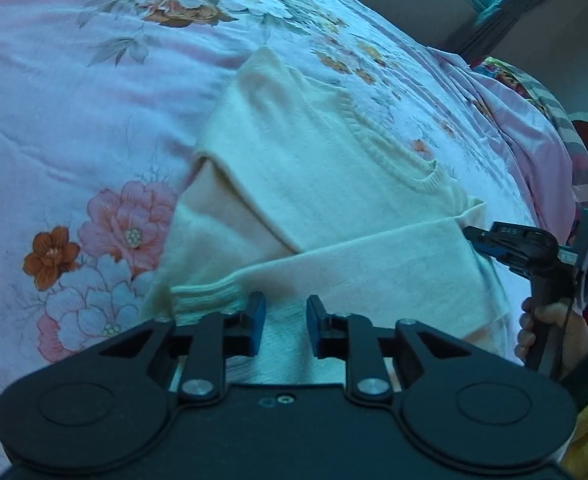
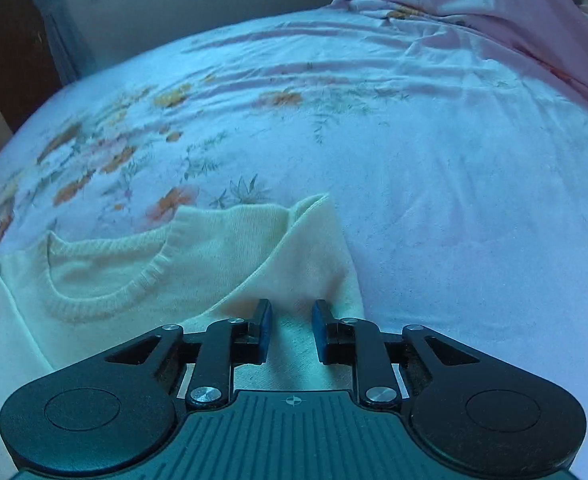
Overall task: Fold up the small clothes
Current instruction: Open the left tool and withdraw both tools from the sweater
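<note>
My left gripper (image 1: pixel 285 322) hangs tilted down over the lower part of the cream sweater (image 1: pixel 313 184), its blue pads (image 1: pixel 258 320) a narrow gap apart with only knit showing beneath them, pinching nothing that I can see. My right gripper (image 2: pixel 292 330) shows the same small gap over the folded sleeve (image 2: pixel 309 248) at the sweater's shoulder edge, also gripping nothing. The sweater lies flat on the floral bedsheet (image 1: pixel 74 128), and a hand (image 1: pixel 549 328) holds the right gripper's handle at the garment's edge.
</note>
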{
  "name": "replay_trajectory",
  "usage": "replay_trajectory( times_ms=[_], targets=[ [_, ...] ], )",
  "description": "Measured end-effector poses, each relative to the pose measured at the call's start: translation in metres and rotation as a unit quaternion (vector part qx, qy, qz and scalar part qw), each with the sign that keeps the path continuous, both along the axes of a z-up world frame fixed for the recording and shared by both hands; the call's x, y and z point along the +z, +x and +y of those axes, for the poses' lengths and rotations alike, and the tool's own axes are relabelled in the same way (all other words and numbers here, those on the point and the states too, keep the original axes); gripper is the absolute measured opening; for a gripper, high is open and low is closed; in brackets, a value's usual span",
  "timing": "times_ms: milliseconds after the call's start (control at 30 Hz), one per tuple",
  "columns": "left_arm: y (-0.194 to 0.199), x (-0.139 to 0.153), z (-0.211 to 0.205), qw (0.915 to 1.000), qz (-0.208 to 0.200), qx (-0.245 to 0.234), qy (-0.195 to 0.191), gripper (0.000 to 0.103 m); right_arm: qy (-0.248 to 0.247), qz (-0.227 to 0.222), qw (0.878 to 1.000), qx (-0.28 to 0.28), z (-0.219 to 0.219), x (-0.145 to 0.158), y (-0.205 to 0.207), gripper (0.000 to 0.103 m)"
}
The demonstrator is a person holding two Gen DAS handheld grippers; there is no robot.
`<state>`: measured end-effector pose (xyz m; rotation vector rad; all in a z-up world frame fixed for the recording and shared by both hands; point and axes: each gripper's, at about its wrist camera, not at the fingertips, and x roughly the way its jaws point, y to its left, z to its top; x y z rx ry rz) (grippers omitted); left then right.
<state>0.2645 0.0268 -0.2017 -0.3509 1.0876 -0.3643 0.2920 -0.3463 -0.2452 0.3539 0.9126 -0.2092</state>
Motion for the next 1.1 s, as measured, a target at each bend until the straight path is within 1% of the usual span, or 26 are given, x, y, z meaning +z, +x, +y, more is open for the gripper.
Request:
replay_trajectory(
  times_ms=[33,67,133,167,233,300,333,367,433,467,500,533,567,600,633,733,800,867,933,1033,1100],
  targets=[
    [-0.003,0.002,0.002,1.0000,-0.001,-0.001,0.001,0.019,0.002,0.001,1.000,-0.006,0.003,0.005,-0.006,0.021],
    [-0.008,0.005,0.004,1.0000,-0.002,-0.001,0.002,0.019,0.007,-0.003,1.000,0.001,0.009,0.010,-0.012,0.021],
    [-0.017,0.007,0.006,1.0000,-0.003,-0.006,0.002,0.021,0.026,-0.033,0.998,0.039,0.028,0.024,-0.034,0.021],
    [-0.021,0.006,0.006,1.0000,-0.003,-0.008,0.004,0.021,0.027,-0.041,0.997,0.059,0.040,0.029,-0.046,0.022],
    [-0.027,0.003,0.006,0.9999,-0.004,-0.011,0.009,0.021,0.017,-0.041,0.995,0.093,0.065,0.031,-0.065,0.022],
    [-0.032,0.002,0.006,0.9999,-0.006,-0.010,0.012,0.021,-0.012,-0.020,0.993,0.116,0.085,0.020,-0.079,0.022],
    [-0.033,0.003,0.005,0.9998,-0.006,-0.011,0.015,0.021,-0.029,-0.006,0.993,0.118,0.091,0.011,-0.084,0.022],
    [-0.035,0.004,0.004,0.9996,-0.008,-0.015,0.022,0.021,-0.036,-0.008,0.993,0.115,0.093,0.007,-0.090,0.022],
    [-0.042,0.009,0.004,0.9992,-0.011,-0.019,0.032,0.021,-0.029,-0.008,0.994,0.102,0.093,0.015,-0.099,0.024],
    [-0.046,0.010,0.004,0.9991,-0.013,-0.020,0.035,0.021,-0.018,-0.016,0.995,0.101,0.093,0.022,-0.108,0.025],
    [-0.050,0.010,0.005,0.9990,-0.015,-0.020,0.038,0.021,-0.009,-0.027,0.995,0.098,0.094,0.026,-0.116,0.036],
    [-0.054,0.010,0.006,0.9989,-0.015,-0.020,0.039,0.021,-0.005,-0.028,0.994,0.103,0.098,0.027,-0.124,0.062],
    [-0.057,0.008,0.007,0.9989,-0.015,-0.020,0.040,0.021,-0.015,-0.009,0.992,0.121,0.104,0.022,-0.128,0.070],
    [-0.060,0.008,0.007,0.9989,-0.016,-0.019,0.041,0.021,-0.032,0.006,0.992,0.126,0.109,0.016,-0.132,0.070],
    [-0.063,0.008,0.008,0.9989,-0.017,-0.017,0.040,0.021,-0.046,0.007,0.992,0.121,0.112,0.014,-0.139,0.070],
    [-0.074,0.014,0.010,0.9991,-0.016,-0.012,0.038,0.021,-0.022,-0.018,0.993,0.111,0.113,0.023,-0.165,0.070],
    [-0.084,0.016,0.011,0.9992,-0.013,-0.014,0.034,0.021,-0.015,-0.028,0.994,0.104,0.115,0.030,-0.183,0.070],
    [-0.094,0.017,0.008,0.9989,-0.018,-0.023,0.038,0.021,-0.012,-0.029,0.994,0.107,0.118,0.034,-0.201,0.070],
    [-0.104,0.016,0.005,0.9982,-0.019,-0.032,0.047,0.024,-0.011,-0.026,0.994,0.109,0.121,0.034,-0.217,0.070],
    [-0.118,0.013,0.005,0.9982,-0.016,-0.035,0.047,0.024,0.003,-0.022,0.994,0.108,0.126,0.033,-0.241,0.070],
    [-0.128,0.012,0.004,0.9976,-0.021,-0.039,0.054,0.024,0.000,-0.019,0.994,0.109,0.129,0.030,-0.254,0.070]
  ],
)
